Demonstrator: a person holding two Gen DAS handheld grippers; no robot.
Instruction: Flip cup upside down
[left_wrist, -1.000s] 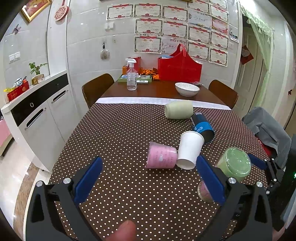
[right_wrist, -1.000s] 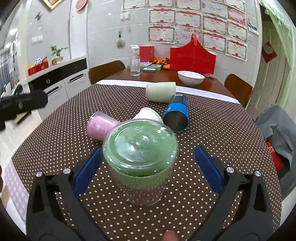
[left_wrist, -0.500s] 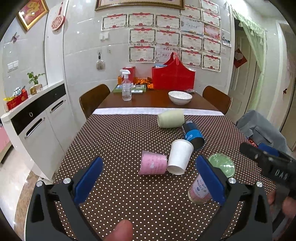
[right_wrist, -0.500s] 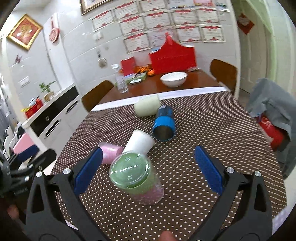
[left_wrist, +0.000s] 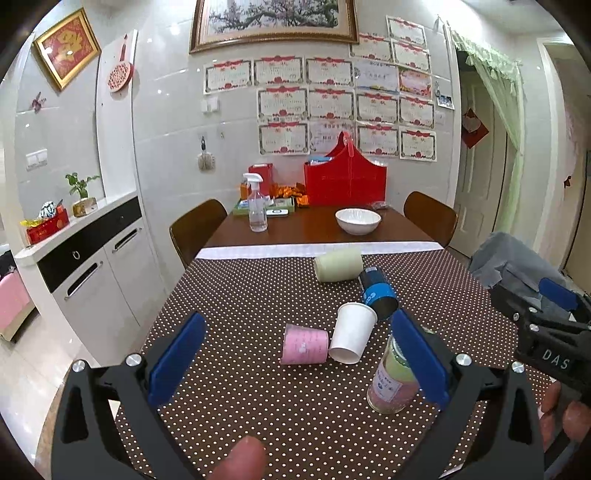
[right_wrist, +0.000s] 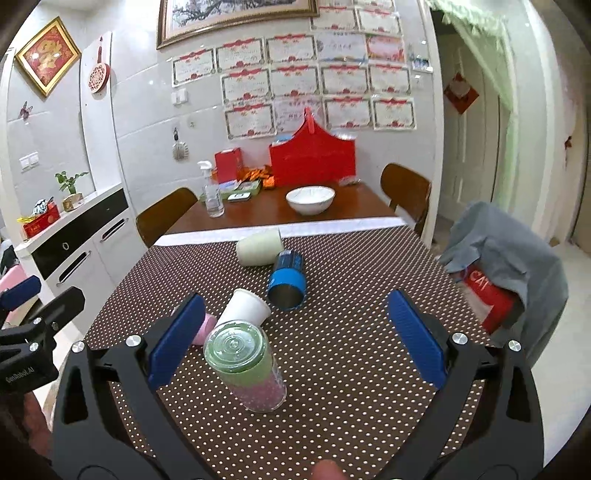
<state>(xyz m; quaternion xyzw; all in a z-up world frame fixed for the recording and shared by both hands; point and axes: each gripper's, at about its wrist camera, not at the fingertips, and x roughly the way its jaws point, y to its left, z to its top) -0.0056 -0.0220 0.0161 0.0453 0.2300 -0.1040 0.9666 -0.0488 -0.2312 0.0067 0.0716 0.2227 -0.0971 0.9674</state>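
On the dotted tablecloth (right_wrist: 351, 350), near its front edge, stands the glass cup (right_wrist: 245, 365), rim down with its base up (green and pink layers visible through the wall). Right gripper (right_wrist: 295, 339) is spread wide and empty above the cloth, the cup just inside its left finger, not touched. Left gripper (left_wrist: 295, 354) likewise gapes, holding nothing. Behind the glass cup lie four cups on their sides: pink cup (left_wrist: 304, 344) touching white paper cup (left_wrist: 351, 332), then blue cup (left_wrist: 378, 293), then cream cup (left_wrist: 338, 264). White bowl (left_wrist: 357, 220) sits far back on bare wood.
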